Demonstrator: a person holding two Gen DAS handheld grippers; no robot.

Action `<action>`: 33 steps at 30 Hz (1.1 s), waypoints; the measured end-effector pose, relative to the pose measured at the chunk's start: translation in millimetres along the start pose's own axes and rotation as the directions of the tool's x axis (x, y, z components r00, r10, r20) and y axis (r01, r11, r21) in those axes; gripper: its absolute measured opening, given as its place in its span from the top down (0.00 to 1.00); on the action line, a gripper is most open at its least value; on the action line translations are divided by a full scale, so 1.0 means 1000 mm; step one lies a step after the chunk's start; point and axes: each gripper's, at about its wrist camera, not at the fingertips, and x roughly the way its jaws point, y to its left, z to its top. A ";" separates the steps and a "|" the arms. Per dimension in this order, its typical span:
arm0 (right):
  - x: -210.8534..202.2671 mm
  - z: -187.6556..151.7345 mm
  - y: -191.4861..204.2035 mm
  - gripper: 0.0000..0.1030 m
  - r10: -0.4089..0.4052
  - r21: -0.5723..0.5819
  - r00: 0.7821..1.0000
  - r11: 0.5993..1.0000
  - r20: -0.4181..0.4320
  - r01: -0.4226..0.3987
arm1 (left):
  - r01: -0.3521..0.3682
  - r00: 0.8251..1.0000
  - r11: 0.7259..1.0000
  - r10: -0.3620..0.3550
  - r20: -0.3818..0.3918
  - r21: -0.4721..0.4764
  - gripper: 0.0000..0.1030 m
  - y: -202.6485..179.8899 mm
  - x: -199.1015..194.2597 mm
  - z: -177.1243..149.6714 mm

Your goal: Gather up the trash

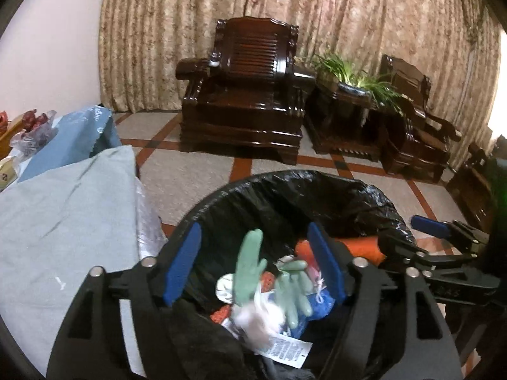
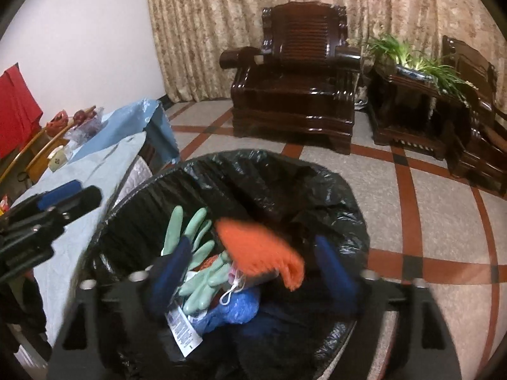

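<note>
Both over bin (image 1: 374,190). My left gripper (image 1: 253,266) wide, green glove (image 1: 250,262) loose between pads, long axis upright, centre frame. My right gripper (image 2: 253,262) wide; orange cloth (image 2: 263,247) blurred between, unpinched, above trash.

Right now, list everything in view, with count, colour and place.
trash bin: one, black liner, centre foreground.
rubber gloves: at least two, pale green, in the bin.
orange item: one, blurred, over the bin between the right claw's fingers.
blue bag: one, in the bin.
printed label: one, white, in the bin.
table cover: light blue-grey, left of the bin.
armchairs: two, dark wood, by the curtain.
plants: green, on the side table between the chairs.
curtain: beige, back wall.
left claw: blue pads, open.
right claw: blue pads, open.
</note>
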 end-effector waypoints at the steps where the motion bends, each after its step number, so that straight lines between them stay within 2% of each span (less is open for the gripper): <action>1: -0.003 0.001 0.001 0.10 0.007 0.003 1.000 1.000 0.007 -0.007 | -0.004 1.000 1.000 0.004 0.006 -0.006 0.27 0.003 -0.005 0.001; 2: -0.005 0.001 0.001 0.05 0.015 0.007 1.000 1.000 0.015 -0.015 | -0.009 1.000 1.000 0.009 0.011 -0.010 0.24 0.005 -0.010 0.001; 4: -0.014 0.003 0.003 0.06 0.027 0.013 0.999 1.000 0.028 -0.027 | -0.032 0.999 0.999 0.032 0.029 -0.018 0.16 0.013 -0.024 0.001; 7: -0.028 0.004 0.009 0.06 0.037 -0.003 0.998 0.999 0.047 -0.037 | -0.071 0.996 0.997 0.073 0.050 -0.030 0.13 0.020 -0.045 -0.001; 12: -0.051 0.008 0.024 0.06 0.068 -0.022 0.995 0.998 0.069 -0.066 | -0.125 0.990 0.991 0.128 0.066 -0.044 0.11 0.032 -0.082 -0.009; 15: -0.065 0.010 0.034 0.06 0.086 -0.027 0.993 0.996 0.082 -0.084 | -0.180 0.981 0.982 0.183 0.059 -0.061 0.10 0.038 -0.104 -0.020; 21: -0.094 0.008 0.060 0.06 0.129 -0.069 0.986 0.990 0.105 -0.122 | -0.214 0.975 0.972 0.219 0.046 -0.100 0.09 0.047 -0.143 -0.039; 25: -0.109 0.003 0.078 0.06 0.145 -0.107 0.983 0.985 0.116 -0.133 | -0.227 0.969 0.965 0.237 0.065 -0.130 0.06 0.051 -0.168 -0.048; 33: -0.133 -0.008 0.108 0.06 0.179 -0.164 0.975 0.974 0.129 -0.157 | -0.247 0.961 0.960 0.260 0.091 -0.131 0.05 0.047 -0.204 -0.055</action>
